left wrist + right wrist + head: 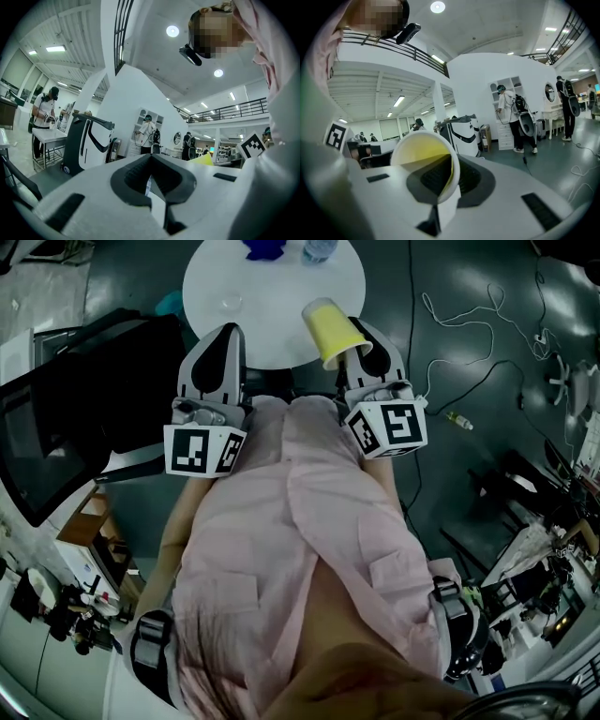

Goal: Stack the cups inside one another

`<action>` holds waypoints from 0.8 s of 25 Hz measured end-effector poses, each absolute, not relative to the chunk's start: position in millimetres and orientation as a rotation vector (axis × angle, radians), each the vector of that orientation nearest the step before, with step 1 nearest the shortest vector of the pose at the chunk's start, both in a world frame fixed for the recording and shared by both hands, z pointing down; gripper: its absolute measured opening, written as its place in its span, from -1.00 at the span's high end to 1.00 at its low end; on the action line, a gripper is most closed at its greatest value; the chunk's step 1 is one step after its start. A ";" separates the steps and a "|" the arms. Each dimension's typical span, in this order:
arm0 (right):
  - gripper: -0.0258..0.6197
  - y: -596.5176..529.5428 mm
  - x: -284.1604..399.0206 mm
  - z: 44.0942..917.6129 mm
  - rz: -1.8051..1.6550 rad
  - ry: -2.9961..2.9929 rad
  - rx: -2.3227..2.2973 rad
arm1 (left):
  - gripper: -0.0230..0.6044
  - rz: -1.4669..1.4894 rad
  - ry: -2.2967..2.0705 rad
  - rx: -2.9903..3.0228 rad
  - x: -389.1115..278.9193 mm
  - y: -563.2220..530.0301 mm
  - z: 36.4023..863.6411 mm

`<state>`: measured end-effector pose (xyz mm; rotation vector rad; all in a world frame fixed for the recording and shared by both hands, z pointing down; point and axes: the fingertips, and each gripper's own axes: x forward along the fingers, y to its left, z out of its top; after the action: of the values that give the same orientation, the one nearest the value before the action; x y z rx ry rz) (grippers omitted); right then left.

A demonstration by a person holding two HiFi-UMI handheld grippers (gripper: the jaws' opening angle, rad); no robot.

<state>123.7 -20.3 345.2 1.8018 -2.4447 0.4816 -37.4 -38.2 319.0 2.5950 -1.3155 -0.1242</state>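
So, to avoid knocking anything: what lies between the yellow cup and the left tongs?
Just bare white table, seen in the head view, between the yellow cup and left tongs.

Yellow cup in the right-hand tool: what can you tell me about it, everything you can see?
The yellow cup looks like thin paper or plastic, yellow inside and out, with a pale rolled rim. It is held tilted on its side in the air, its base pointing away from the person over the edge of the round white table, its open mouth facing back along the tool. The right tool pinches its wall at the rim, one jaw inside, one outside. It looks empty.
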 end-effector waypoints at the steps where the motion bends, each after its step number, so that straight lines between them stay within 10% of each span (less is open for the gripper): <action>1: 0.80 -20.0 126.8 348.3 0.485 -2.444 1.798 | 0.88 -0.124 -1.321 2.590 -34.6 -36.5 321.9; 20: 0.80 -22.8 142.0 358.0 0.532 -2.480 1.731 | 0.88 -0.148 -1.432 2.504 -30.7 -34.7 324.5</action>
<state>142.0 -22.8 358.0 1.7312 -2.4796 0.5318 -30.7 -34.7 324.5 2.5041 -1.4318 -0.1477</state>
